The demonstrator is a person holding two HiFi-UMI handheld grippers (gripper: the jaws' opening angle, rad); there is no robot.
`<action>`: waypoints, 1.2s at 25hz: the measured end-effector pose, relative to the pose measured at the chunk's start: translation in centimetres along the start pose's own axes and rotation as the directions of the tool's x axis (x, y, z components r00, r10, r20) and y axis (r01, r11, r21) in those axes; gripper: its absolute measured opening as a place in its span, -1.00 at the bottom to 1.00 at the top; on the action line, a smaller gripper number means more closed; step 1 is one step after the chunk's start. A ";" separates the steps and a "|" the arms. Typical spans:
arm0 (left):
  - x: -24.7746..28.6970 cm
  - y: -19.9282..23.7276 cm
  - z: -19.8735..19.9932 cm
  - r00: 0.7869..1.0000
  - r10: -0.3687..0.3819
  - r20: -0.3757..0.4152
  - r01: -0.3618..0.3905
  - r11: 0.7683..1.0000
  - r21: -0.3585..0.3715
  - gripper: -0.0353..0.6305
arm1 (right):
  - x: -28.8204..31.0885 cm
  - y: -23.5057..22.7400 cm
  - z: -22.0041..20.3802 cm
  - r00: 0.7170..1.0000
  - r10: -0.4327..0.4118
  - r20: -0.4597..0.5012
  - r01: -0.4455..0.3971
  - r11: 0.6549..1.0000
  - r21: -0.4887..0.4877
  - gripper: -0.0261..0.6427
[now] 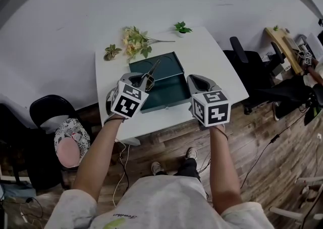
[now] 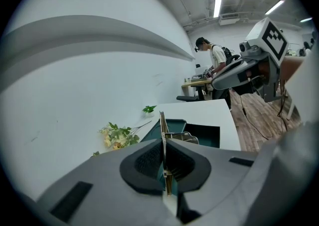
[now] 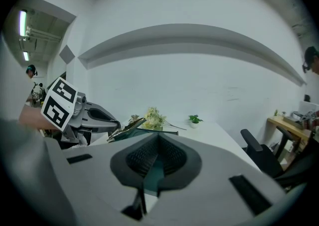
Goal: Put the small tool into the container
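A dark green container (image 1: pixel 169 93) lies open in the middle of the white table (image 1: pixel 212 56). My left gripper (image 1: pixel 147 78) hangs over its left part, shut on a small metal tool (image 1: pixel 153 67) that sticks out past the fingertips toward the container's far wall. In the left gripper view the tool (image 2: pixel 162 124) shows edge-on between the pads (image 2: pixel 149 158), with the container (image 2: pixel 207 135) beyond. My right gripper (image 1: pixel 194 82) hovers at the container's right edge, shut with nothing in it. The right gripper view shows its jaws (image 3: pixel 158 138) closed and the tool (image 3: pixel 125 128) at the left.
Artificial flowers (image 1: pixel 135 41), a small leafy sprig (image 1: pixel 111 51) and a potted plant (image 1: pixel 181 29) stand along the table's far edge. Black chairs (image 1: pixel 250 69) stand to the right, a cushioned chair (image 1: pixel 68 139) to the left. A person (image 2: pixel 217 60) stands far back.
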State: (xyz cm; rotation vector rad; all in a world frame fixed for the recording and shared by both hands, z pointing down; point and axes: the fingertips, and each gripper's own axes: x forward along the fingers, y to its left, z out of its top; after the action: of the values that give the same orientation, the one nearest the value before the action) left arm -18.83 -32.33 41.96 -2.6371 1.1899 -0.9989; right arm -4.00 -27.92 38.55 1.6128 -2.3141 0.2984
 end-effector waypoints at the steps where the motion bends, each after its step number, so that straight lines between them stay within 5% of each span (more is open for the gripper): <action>1: 0.2 -0.2 0.0 1.000 -0.009 -0.008 0.010 1.000 0.015 -0.90 | 0.0 0.0 -0.1 1.000 0.001 -0.001 -0.001 1.000 0.003 -0.91; 12: 2.5 -3.3 -0.5 0.991 -0.103 -0.090 0.114 0.985 0.130 -0.90 | -0.7 -0.2 -1.4 1.000 -0.014 0.005 0.014 0.999 0.036 -0.91; 30: 6.5 -7.2 -1.8 0.957 -0.173 -0.233 0.237 0.929 0.283 -0.89 | -1.0 -1.9 -3.4 1.000 0.000 -0.025 0.001 0.998 0.061 -0.91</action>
State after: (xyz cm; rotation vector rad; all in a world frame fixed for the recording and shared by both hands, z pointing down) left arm -12.11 -31.54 49.14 -2.4894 0.7172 -1.3947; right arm -1.51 -26.59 41.35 1.6284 -2.3070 0.3905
